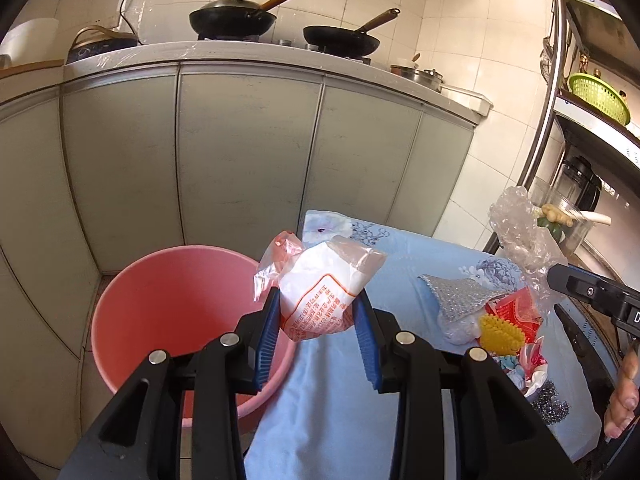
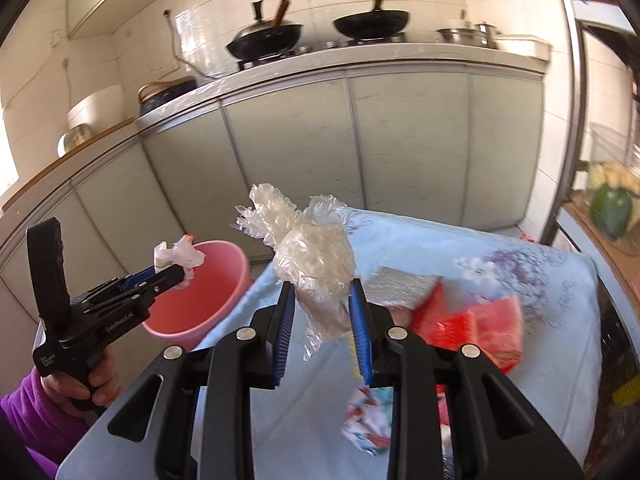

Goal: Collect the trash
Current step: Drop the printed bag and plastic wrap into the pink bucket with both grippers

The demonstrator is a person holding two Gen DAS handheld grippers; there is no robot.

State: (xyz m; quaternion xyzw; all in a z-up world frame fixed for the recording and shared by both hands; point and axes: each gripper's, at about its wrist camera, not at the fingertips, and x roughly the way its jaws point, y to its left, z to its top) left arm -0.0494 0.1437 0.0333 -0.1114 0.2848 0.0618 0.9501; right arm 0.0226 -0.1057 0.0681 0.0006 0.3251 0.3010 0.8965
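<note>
The left gripper (image 2: 182,274), seen from the right wrist view, bears the white wording "GenRoboLAI" on its black side, as near as it can be read; lower on its handle stands a smaller white label, too small to make out; the white bag (image 1: 320,292) between the left fingers carries a red-framed panel of red printed characters, seemingly Chinese, too small and creased to read; on the right gripper (image 1: 560,280), at the picture's right edge, a white letter "D" begins a word cut off by the frame; nothing else is legible.
</note>
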